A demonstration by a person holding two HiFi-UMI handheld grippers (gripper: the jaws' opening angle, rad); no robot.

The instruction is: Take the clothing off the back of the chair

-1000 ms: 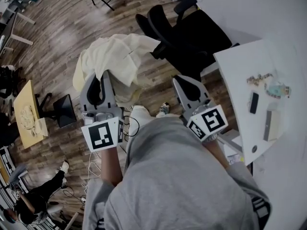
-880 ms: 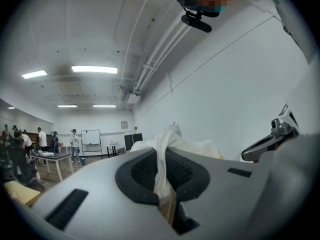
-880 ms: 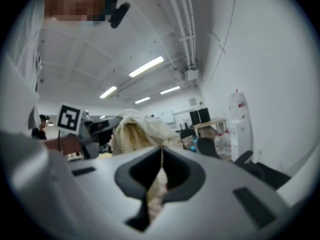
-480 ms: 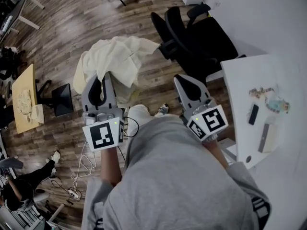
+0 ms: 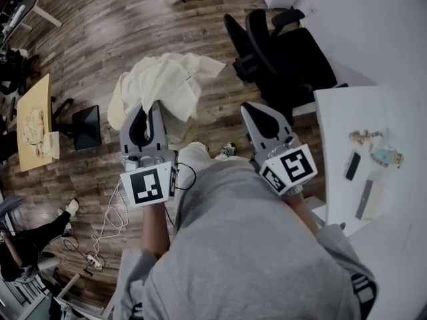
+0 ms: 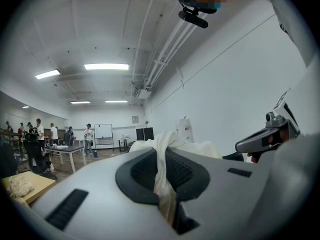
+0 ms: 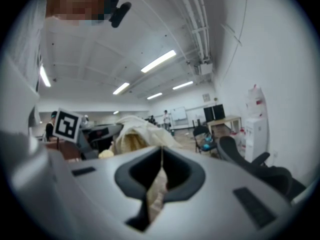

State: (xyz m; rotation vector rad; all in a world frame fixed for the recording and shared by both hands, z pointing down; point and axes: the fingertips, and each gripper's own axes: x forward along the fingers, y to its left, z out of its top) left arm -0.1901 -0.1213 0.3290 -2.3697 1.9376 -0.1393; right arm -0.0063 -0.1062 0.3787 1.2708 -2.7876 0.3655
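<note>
One cream garment [image 5: 167, 82], one black office chair [image 5: 293, 52], two grippers. Both forearms reach forward side by side, grippers roughly level.

Left gripper [image 5: 148, 105]: jaws clamped on a fold of the garment, which hangs bunched over the wood floor [image 5: 100, 39], left of the chair and off its back.

Right gripper [image 5: 252, 109]: tips together. Only its own view shows a pale sliver in the slot; cloth or not, can't tell.

Left gripper view alone shows people [image 6: 50, 133] standing far off.
</note>
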